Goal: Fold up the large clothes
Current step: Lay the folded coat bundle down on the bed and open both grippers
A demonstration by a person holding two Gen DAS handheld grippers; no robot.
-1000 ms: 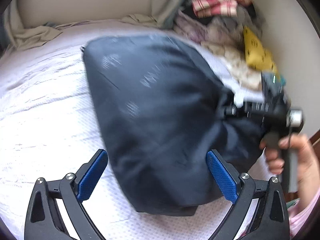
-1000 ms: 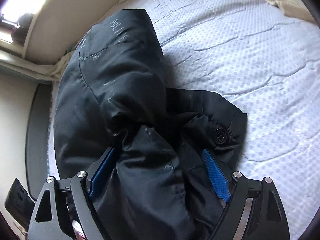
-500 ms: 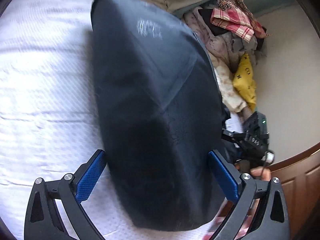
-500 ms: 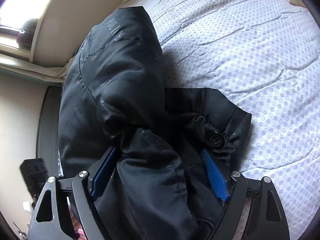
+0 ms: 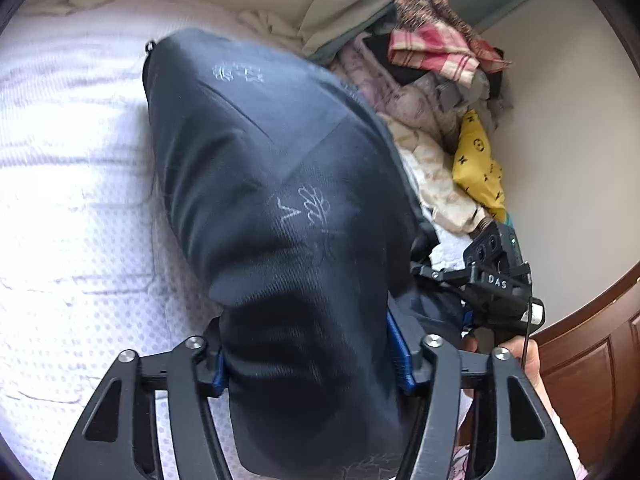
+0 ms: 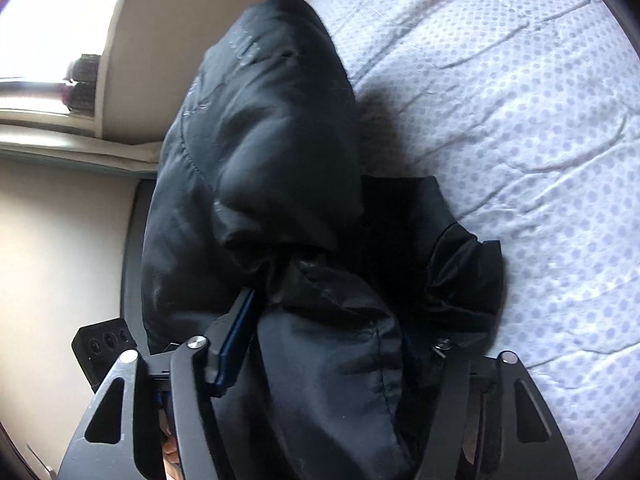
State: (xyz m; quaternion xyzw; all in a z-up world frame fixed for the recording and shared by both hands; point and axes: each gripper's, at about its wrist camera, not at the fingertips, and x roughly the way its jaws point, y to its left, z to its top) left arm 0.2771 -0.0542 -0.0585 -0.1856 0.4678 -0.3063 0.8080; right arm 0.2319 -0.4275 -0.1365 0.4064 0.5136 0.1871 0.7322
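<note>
Left wrist view: the left gripper (image 5: 308, 354) is closed on a bunched end of a dark jacket (image 5: 276, 184), both blue pads pressed into the fabric. The jacket runs away from the camera over the white bed (image 5: 76, 200), its long axis pointing toward the far edge; a pile of clothes (image 5: 432, 92) sits against the wall to the right, and the right gripper (image 5: 436, 276) shows beside the jacket. Right wrist view: the right gripper (image 6: 328, 344) is clamped on gathered folds of the jacket (image 6: 264, 152), which extends ahead with a flap spilling right. Judged soft, padded, smooth-faced and likely slippery, moderately bulky; best taken at seams or hem edges, not loose bunches
</note>
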